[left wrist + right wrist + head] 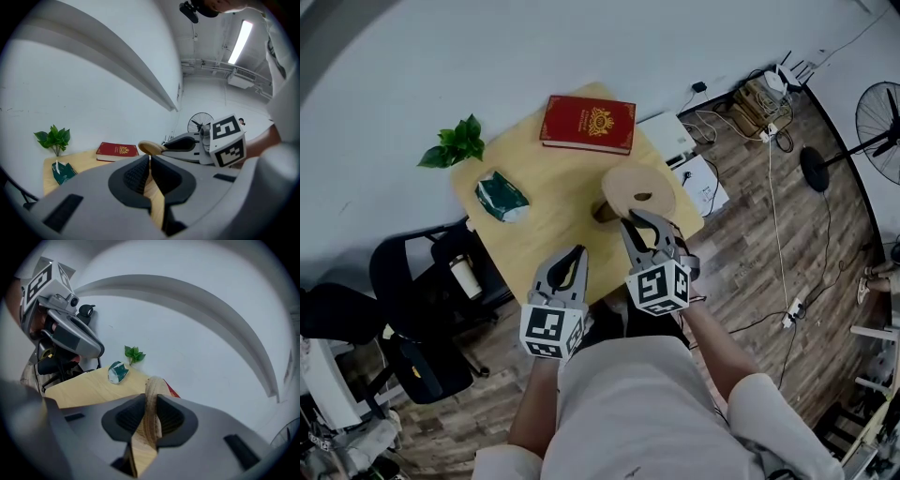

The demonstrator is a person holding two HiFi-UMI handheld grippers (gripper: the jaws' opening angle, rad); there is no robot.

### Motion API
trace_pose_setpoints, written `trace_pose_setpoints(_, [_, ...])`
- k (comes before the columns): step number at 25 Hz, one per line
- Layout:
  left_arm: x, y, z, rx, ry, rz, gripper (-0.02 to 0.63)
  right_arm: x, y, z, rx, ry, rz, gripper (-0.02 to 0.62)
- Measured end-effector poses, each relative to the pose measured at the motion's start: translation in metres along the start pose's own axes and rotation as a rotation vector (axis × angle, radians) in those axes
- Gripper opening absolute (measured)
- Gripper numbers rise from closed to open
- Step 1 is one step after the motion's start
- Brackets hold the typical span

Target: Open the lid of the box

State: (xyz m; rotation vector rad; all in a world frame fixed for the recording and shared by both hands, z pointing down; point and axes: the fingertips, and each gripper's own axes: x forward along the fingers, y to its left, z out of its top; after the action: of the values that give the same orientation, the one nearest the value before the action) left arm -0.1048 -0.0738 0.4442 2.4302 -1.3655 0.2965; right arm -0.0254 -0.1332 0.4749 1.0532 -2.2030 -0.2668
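Note:
A round light-wood lid (639,191) is held at its near edge by my right gripper (634,222), which is shut on it. Under the lid's left side shows part of the darker wooden box (605,212) on the table; the rest of it is hidden. In the right gripper view the lid's rim (152,392) stands edge-on between the pads of the right gripper (151,405). My left gripper (573,260) hovers over the table's near edge, left of the lid, apart from it. In its own view the left gripper (150,162) is shut on nothing.
On the light wooden table (553,216) lie a red book (588,123) at the far edge and a green packet (502,197) at the left. A small green plant (455,145) stands at the far left corner. A black chair (422,272) and floor cables (778,141) flank the table.

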Motion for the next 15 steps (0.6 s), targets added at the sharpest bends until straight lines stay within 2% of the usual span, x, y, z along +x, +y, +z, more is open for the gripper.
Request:
trace_pose_setpoints(8, [-0.004, -0.008, 0.009, 0.016, -0.018, 0.016, 0.015, -0.02, -0.017, 0.002, 0.061, -0.029, -0.015, 0.08])
trace_pose_setpoints(15, [0.003, -0.02, 0.016, 0.026, -0.02, 0.038, 0.015, -0.032, -0.041, -0.001, 0.181, -0.08, -0.004, 0.08])
